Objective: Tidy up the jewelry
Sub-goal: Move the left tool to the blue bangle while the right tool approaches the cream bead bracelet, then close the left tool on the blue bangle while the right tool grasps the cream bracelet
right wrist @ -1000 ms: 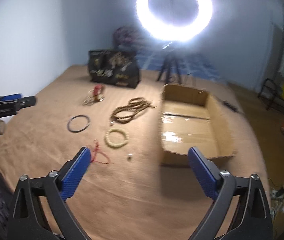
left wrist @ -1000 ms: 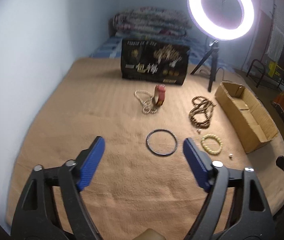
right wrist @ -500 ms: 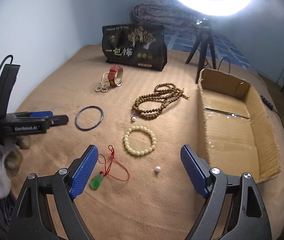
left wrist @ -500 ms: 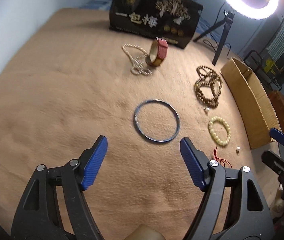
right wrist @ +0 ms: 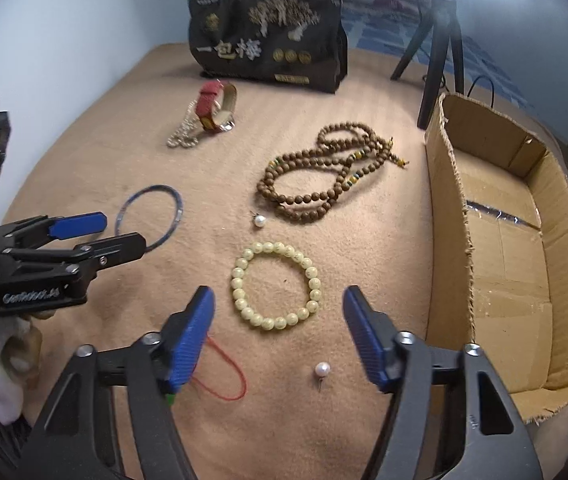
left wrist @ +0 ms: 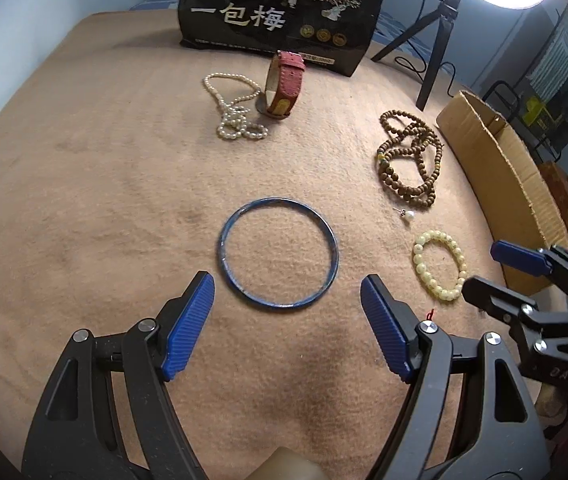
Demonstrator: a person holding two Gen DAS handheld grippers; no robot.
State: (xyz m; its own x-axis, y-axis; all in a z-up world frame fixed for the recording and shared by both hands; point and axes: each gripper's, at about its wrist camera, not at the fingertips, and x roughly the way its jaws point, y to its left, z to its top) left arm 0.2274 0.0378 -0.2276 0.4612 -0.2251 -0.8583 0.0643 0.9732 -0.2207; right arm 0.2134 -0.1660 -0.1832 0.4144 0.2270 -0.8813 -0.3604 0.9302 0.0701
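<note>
On the tan blanket lies a thin blue bangle (left wrist: pixel 280 200). My left gripper (left wrist: pixel 285 284) hovers open just in front of it, a blue pad on either side of its near edge, touching nothing. A cream bead bracelet (right wrist: pixel 276 246) lies flat between the pads of my right gripper (right wrist: pixel 276 294). Those jaws are closing, with a gap still showing on both sides of the beads. In the left wrist view the right gripper (left wrist: pixel 479 268) sits by the cream bracelet (left wrist: pixel 439 236). The right wrist view shows the left gripper (right wrist: pixel 123 230) at the bangle (right wrist: pixel 172 196).
Brown prayer beads (right wrist: pixel 323 176), a pearl necklace (left wrist: pixel 236 120), a red-strapped watch (left wrist: pixel 284 84), two pearl studs (right wrist: pixel 259 221) (right wrist: pixel 321 369) and a red cord (right wrist: pixel 224 376) lie around. An open cardboard box (right wrist: pixel 447 220) stands at the right. A black bag (left wrist: pixel 280 12) and tripod (left wrist: pixel 435 52) stand behind.
Both grippers have dropped and tipped down toward the blanket. The left has closed in on the bangle, the right has swung left over the cream bracelet, and the right jaws have narrowed.
</note>
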